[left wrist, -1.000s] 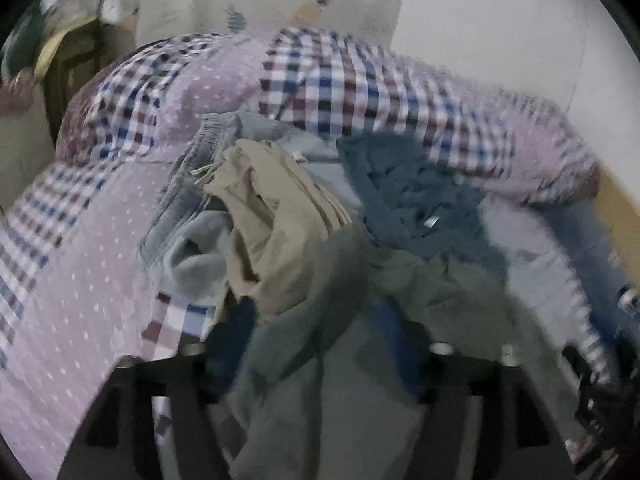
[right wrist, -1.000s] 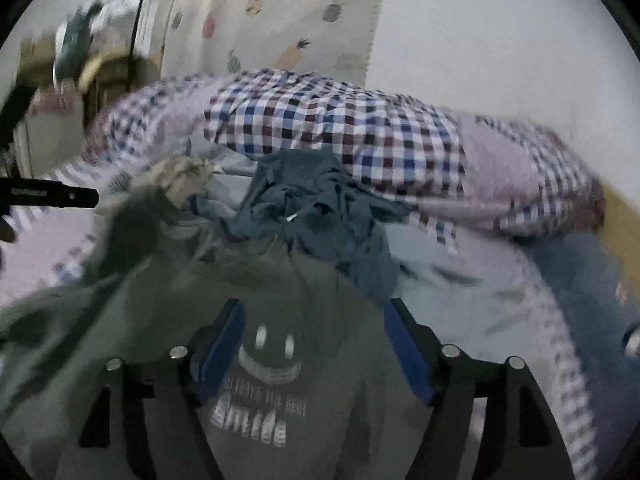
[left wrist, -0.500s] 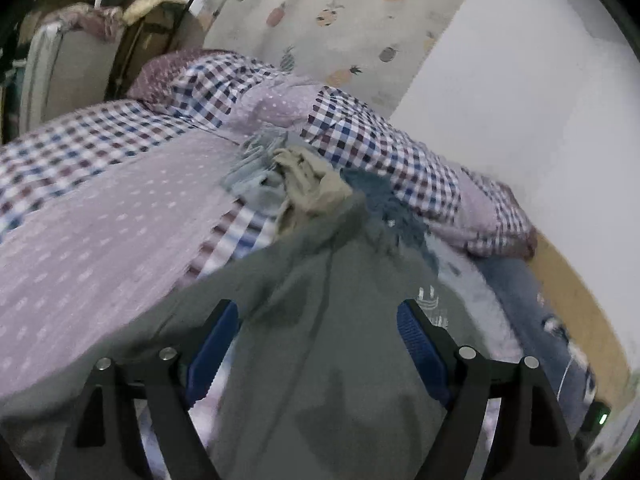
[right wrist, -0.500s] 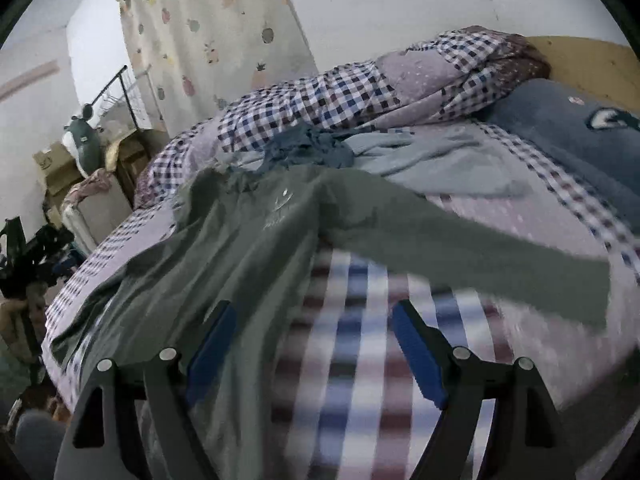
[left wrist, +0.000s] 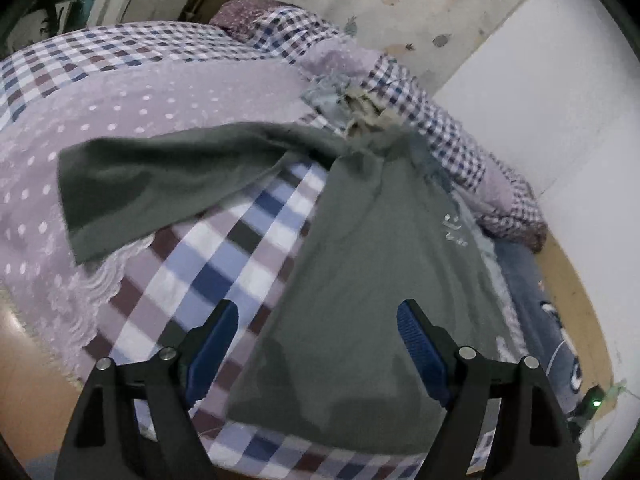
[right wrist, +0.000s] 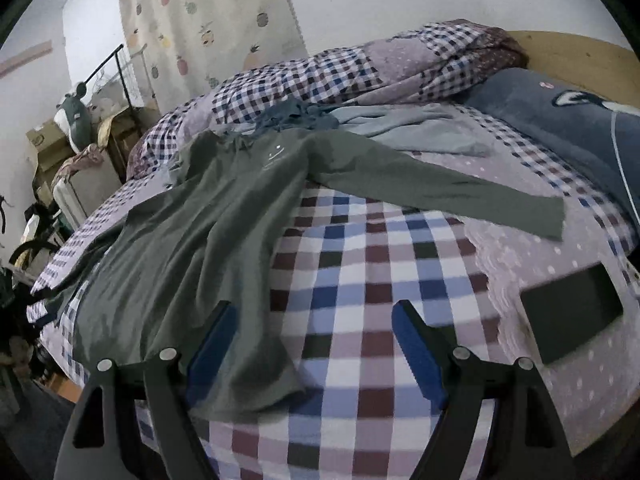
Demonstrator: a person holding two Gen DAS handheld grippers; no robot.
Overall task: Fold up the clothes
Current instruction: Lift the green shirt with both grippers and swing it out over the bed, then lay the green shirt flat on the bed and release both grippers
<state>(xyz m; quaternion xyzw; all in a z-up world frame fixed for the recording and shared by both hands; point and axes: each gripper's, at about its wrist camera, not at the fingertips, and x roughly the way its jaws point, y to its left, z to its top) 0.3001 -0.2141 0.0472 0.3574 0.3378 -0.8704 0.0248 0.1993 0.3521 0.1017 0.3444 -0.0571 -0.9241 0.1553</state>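
A bedroom with white walls and a fruit-printed curtain (right wrist: 208, 28) is holding a wide bed (right wrist: 400, 280) dressed in a lilac polka-dot and blue-maroon checked cover, with a rolled checked quilt (right wrist: 340, 76) lying along its far side at 12 o'clock. A grey-green long-sleeved cotton top with a small white smiley print (right wrist: 200, 232) is lying spread flat, print upward, across the bed, its hem hanging toward the near edge and one sleeve (right wrist: 460, 196) reaching out toward 3 o'clock; in the left view the other sleeve (left wrist: 168, 184) is stretching toward 9 o'clock. A heap of blue, pale grey and tan garments (right wrist: 304, 120) is sitting beyond the collar. A dark flat rectangular device (right wrist: 572, 316) is resting at 4 o'clock.

The left hand-held gripper (left wrist: 316, 356) is hovering over the hem, jaws wide apart and holding nothing; the right hand-held gripper (right wrist: 312, 356) is likewise gaping and empty beside the hem's corner. Judging by this, the top is being laid out for folding; the next move probably calls for pinching a sleeve or side edge and carrying it across the body.
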